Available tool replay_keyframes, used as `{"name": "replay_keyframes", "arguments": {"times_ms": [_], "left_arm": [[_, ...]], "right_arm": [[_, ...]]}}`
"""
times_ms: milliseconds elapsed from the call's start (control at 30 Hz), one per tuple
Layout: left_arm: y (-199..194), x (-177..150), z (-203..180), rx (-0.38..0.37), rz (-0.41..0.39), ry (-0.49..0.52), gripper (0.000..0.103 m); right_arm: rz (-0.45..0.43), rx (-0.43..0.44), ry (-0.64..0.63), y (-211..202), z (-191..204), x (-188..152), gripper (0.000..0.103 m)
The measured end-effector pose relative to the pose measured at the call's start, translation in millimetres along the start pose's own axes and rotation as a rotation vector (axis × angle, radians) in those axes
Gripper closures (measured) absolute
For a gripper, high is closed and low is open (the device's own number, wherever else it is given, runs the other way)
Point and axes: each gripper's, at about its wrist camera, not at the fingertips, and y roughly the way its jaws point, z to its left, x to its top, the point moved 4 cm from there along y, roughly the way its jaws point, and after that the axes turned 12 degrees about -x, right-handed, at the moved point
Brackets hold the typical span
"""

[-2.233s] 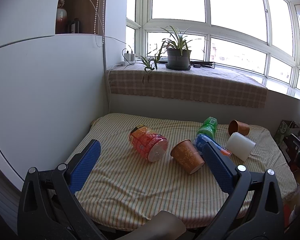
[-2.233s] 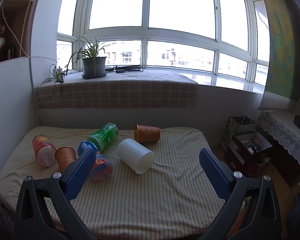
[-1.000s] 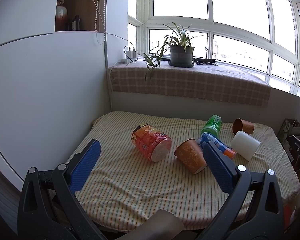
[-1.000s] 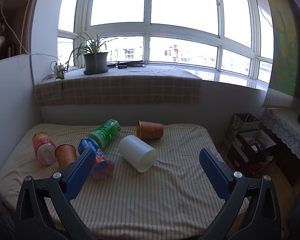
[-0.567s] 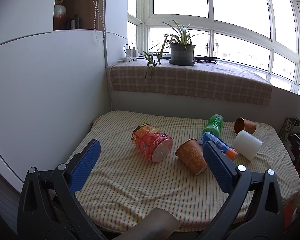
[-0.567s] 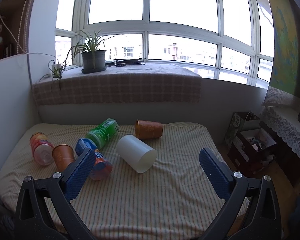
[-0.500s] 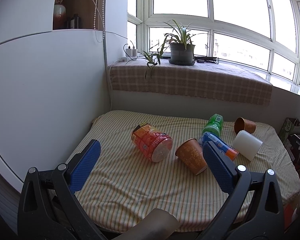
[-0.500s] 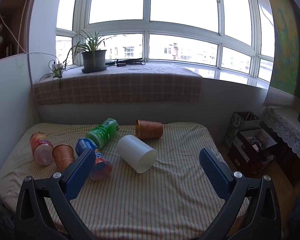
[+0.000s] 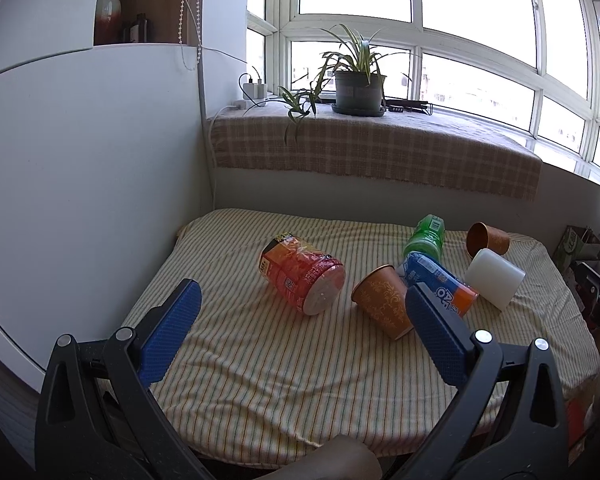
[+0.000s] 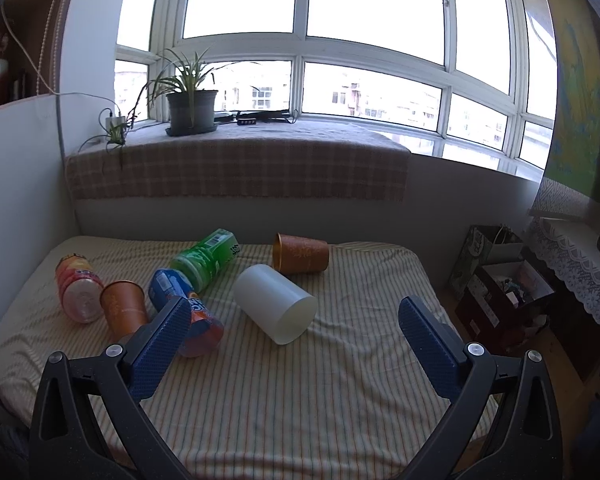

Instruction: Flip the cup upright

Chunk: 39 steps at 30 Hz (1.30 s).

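Observation:
Several cups lie on their sides on a striped mattress (image 9: 260,380). A white cup (image 10: 275,303) lies mid-table; it also shows in the left wrist view (image 9: 495,284). An orange patterned cup (image 9: 383,307) lies near the left gripper's right finger, and shows in the right wrist view (image 10: 123,309). A second orange cup (image 10: 300,253) lies at the back, also in the left wrist view (image 9: 487,238). My left gripper (image 9: 300,322) is open and empty above the front edge. My right gripper (image 10: 294,334) is open and empty, in front of the white cup.
A red-orange container (image 9: 303,279), a green can (image 10: 206,258) and a blue-orange bottle (image 10: 184,306) lie among the cups. A white wall (image 9: 80,180) bounds the left. A sill with a potted plant (image 10: 190,110) runs behind. Boxes (image 10: 496,292) stand on the floor at right.
Both views have shifted only slightly. The objects on the mattress have not moved. Both grippers stay open.

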Motion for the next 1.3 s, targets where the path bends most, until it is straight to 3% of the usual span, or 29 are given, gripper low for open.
{"name": "replay_keyframes", "arguments": {"times_ms": [167, 367, 567, 700, 1000, 1133, 1300], "left_arm": [[13.0, -1.1, 23.3, -0.096, 0.065, -0.017, 0.000], [24.4, 4.9, 49.9, 0.002, 0.096, 0.018, 0.007], [45.4, 1.6, 61.5, -0.057, 0.174, -0.041, 0.010], [56.1, -6.6, 69.3, -0.040, 0.201, -0.087, 0.010], [90.4, -8.7, 91.6, -0.127, 0.285, -0.348, 0.010], [118.7, -1.6, 101.9, -0.203, 0.330, -0.534, 0.010], [158.5, -4.2, 110.3, -0.222, 0.401, -0.725, 0.010]], "right_arm": [[-0.011, 0.053, -0.023, 11.3, -1.0, -0.8, 0.000], [-0.003, 0.050, -0.076, 24.5, 1.0, 3.0, 0.000], [0.073, 0.088, -0.092, 38.9, 7.3, -3.4, 0.000], [0.091, 0.110, -0.098, 41.2, 13.6, -9.5, 0.000], [0.099, 0.194, -0.110, 40.8, 43.7, -8.4, 0.000], [0.103, 0.194, -0.115, 38.8, 48.5, -13.4, 0.000], [0.108, 0.168, -0.110, 36.1, 39.0, -21.1, 0.000]]}}
